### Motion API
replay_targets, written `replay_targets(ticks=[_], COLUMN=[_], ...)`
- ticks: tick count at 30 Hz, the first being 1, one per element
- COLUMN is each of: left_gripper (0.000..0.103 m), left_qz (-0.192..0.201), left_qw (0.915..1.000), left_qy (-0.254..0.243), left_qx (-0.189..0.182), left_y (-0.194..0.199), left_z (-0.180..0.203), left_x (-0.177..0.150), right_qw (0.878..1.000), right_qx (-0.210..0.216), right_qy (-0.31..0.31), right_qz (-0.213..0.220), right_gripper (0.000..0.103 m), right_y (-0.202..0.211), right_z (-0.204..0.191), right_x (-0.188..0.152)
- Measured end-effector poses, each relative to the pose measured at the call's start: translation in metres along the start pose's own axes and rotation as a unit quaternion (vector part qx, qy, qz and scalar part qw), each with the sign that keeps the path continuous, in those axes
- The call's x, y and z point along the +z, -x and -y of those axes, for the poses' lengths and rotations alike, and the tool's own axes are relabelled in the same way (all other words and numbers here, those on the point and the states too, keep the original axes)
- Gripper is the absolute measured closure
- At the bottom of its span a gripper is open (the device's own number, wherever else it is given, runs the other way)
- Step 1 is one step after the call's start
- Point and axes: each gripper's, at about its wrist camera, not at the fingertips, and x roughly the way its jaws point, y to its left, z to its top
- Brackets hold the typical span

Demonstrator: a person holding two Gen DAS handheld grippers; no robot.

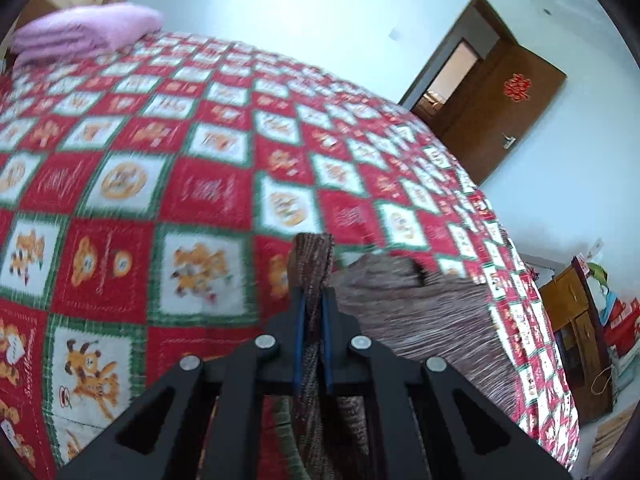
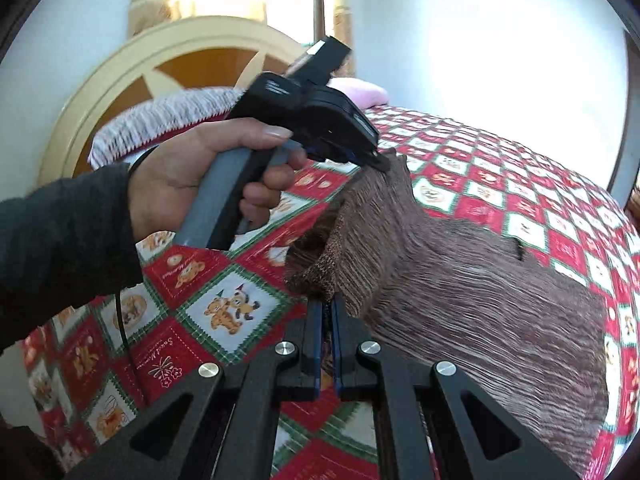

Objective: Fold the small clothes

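Note:
A brown ribbed knit garment [image 2: 480, 292] lies on a bed with a red, white and green bear-print quilt [image 1: 132, 184]. My left gripper [image 1: 312, 296] is shut on an edge of the brown garment [image 1: 420, 312], which sticks up between its blue pads. In the right wrist view that same left gripper [image 2: 380, 162], held by a person's hand [image 2: 192, 176], pinches a lifted corner of the cloth. My right gripper [image 2: 326, 306] is shut on another edge of the garment, near the ribbed hem. The cloth hangs raised between both grips; the rest trails on the quilt.
A folded pink blanket [image 1: 80, 34] lies at the far end of the bed. A round wooden headboard [image 2: 132, 92] stands behind it. A brown door [image 1: 500, 108] is open at the right, and wooden furniture [image 1: 576, 320] stands by the bed's edge.

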Motion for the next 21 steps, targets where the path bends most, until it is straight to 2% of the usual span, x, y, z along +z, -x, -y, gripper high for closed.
replay_targets(ticks=[9,21], left_gripper=[0.096,0.096], left_qz=[0.011,-0.009], left_qw=[0.9986,0.99], left_qy=[-0.048,-0.132], left_qx=[-0.02,-0.049], left_y=[0.003,-0.033], left_z=[0.069,0.159], left_x=[0.014,0.008], right_qw=[0.997,0.988], right_qx=[-0.007,-0.045], right_qy=[-0.07,-0.141], right_qz=[0.03,0.046], right_gripper=[0.1,0.1], right_y=[0.044,0.095], right_z=[0.055,0.112], right_x=[-0.01,-0.043])
